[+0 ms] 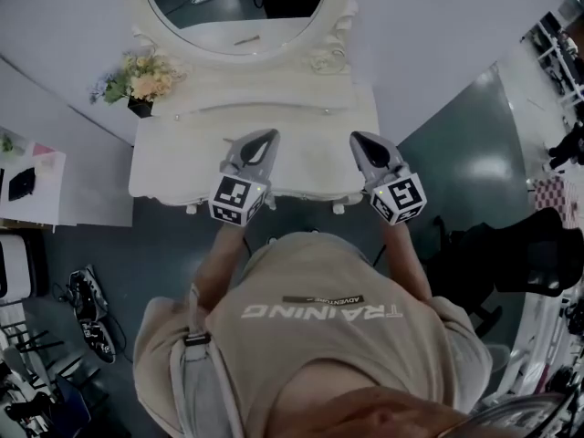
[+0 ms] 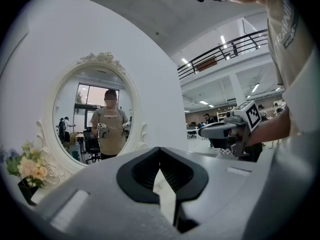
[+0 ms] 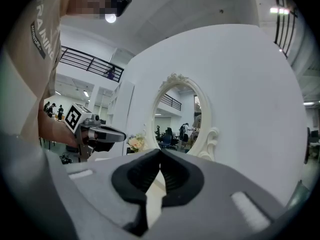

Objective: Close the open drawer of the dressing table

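Observation:
The white dressing table (image 1: 182, 158) with its oval mirror (image 1: 237, 12) stands right in front of me, seen from above. Its front edge (image 1: 274, 196) carries two small knobs; from this angle I cannot tell how far the drawer stands out. My left gripper (image 1: 267, 136) and right gripper (image 1: 358, 139) hover side by side over the front half of the tabletop, both shut and holding nothing. In the left gripper view the jaws (image 2: 160, 149) meet at the tips, with the mirror (image 2: 95, 119) ahead. The right gripper view shows its jaws (image 3: 160, 151) likewise closed.
A pot of flowers (image 1: 141, 78) sits on the table's back left corner. A small white side table (image 1: 36, 185) stands to the left, with dark gear on the floor (image 1: 87, 308) below it. A black chair (image 1: 534, 254) is at the right. White wall panels back the table.

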`<act>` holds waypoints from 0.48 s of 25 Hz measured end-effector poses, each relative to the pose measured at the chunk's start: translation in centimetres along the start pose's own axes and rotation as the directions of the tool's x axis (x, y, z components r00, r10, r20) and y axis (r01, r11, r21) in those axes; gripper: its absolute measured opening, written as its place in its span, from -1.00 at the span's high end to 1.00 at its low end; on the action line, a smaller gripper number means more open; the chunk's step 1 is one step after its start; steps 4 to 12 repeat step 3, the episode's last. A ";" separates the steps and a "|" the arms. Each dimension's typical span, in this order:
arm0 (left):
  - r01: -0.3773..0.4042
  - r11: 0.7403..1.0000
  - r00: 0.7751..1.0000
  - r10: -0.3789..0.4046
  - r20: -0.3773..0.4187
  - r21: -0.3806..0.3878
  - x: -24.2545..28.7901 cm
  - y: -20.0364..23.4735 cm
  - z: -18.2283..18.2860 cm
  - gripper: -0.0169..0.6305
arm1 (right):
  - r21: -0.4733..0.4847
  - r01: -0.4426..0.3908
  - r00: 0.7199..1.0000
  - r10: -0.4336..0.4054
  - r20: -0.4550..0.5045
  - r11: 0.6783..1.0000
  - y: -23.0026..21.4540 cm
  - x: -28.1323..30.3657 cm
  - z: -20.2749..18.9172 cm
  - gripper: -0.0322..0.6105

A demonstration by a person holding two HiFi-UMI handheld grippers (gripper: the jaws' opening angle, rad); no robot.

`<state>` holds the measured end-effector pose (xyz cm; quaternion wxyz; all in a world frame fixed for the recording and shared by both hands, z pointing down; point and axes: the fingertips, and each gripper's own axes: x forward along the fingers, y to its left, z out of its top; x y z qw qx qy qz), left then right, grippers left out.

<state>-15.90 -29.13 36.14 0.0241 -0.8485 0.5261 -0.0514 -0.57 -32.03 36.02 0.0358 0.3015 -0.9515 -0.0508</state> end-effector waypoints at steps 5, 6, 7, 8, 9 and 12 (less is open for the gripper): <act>-0.008 0.999 1.000 0.008 0.019 0.032 0.6 1.1 0.7 0.94 | -0.015 -0.009 1.000 0.010 0.027 1.000 -0.4 1.0 0.3 0.89; -0.008 0.999 1.000 0.008 0.019 0.032 0.6 1.1 0.7 0.94 | -0.015 -0.009 1.000 0.010 0.027 1.000 -0.4 1.0 0.3 0.89; -0.008 0.999 1.000 0.008 0.019 0.032 0.6 1.1 0.7 0.94 | -0.015 -0.009 1.000 0.010 0.027 1.000 -0.4 1.0 0.3 0.89; -0.008 0.999 1.000 0.008 0.019 0.032 0.6 1.1 0.7 0.94 | -0.015 -0.009 1.000 0.010 0.027 1.000 -0.4 1.0 0.3 0.89; -0.008 0.999 1.000 0.008 0.019 0.032 0.6 1.1 0.7 0.94 | -0.015 -0.009 1.000 0.010 0.027 1.000 -0.4 1.0 0.3 0.89; -0.008 0.999 1.000 0.008 0.019 0.032 0.6 1.1 0.7 0.94 | -0.015 -0.009 1.000 0.010 0.027 1.000 -0.4 1.0 0.3 0.89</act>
